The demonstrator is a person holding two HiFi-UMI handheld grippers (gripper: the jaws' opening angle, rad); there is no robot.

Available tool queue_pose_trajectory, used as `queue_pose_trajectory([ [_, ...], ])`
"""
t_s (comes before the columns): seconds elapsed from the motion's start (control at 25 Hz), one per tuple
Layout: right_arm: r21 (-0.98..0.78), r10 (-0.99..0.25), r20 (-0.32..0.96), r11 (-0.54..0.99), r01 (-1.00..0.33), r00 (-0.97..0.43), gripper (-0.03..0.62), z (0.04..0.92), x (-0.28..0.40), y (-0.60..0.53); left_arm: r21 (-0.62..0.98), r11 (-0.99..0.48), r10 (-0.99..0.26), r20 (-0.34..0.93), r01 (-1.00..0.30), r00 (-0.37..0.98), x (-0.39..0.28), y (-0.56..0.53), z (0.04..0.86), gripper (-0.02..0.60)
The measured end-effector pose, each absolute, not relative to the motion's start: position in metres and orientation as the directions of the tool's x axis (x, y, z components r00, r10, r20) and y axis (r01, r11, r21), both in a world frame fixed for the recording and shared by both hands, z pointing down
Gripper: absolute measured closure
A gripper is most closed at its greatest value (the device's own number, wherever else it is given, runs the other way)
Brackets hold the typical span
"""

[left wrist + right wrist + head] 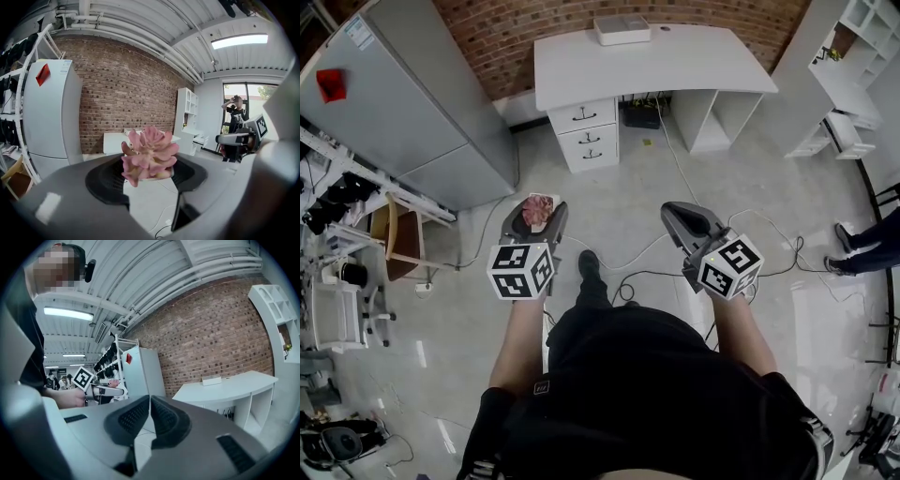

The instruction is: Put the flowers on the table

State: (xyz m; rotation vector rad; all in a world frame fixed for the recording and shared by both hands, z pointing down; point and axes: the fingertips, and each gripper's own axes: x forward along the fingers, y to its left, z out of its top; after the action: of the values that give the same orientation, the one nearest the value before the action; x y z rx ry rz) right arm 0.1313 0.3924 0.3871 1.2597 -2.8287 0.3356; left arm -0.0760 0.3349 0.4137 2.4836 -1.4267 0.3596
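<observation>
One broad stretch of pale floor (pixel 628 197), crossed by loose cables, lies between the person and the goal. Left of it stands a tall grey refrigerator (pixel 412 103); straight ahead, against the brick wall, is the white table (pixel 675 61), its top bare except for a flat white box (pixel 622 29) near the back edge.

Both grippers are held out at waist height and point towards that table. The left gripper (pixel 539 204) is clamped on the flowers (pixel 537 214). In the left gripper view the pink, fleshy-petalled head (pixel 149 154) sits between the two dark pads, pressed from both sides, and rises above them. The table's front edge (pixel 115 138) shows directly behind it, well apart. The right gripper (pixel 686 217) carries nothing; in its own view the jaws (pixel 150 416) meet with only a thin seam between them.

So the flowers are in the air, in the left gripper, with the table dead ahead along that gripper's pointing line. The relation that matters is plain distance forward: I judge that the person must walk closer before any setting down, and that the left hand, already loaded and slightly nearer the table's drawer side, is the one to lower the flowers onto the open top, clear of the box.
</observation>
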Motion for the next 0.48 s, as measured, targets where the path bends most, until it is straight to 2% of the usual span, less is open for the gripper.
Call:
queue_pose_trajectory([
  [0.48, -0.201, -0.748, 0.190, 0.604, -0.771, -0.636, 0.585, 0.406, 0.144, 0.296, 0.144, -0.520, -0.773, 0.339, -0.842, 0.536, -0.064, 0.222, 0.436, 0.313],
])
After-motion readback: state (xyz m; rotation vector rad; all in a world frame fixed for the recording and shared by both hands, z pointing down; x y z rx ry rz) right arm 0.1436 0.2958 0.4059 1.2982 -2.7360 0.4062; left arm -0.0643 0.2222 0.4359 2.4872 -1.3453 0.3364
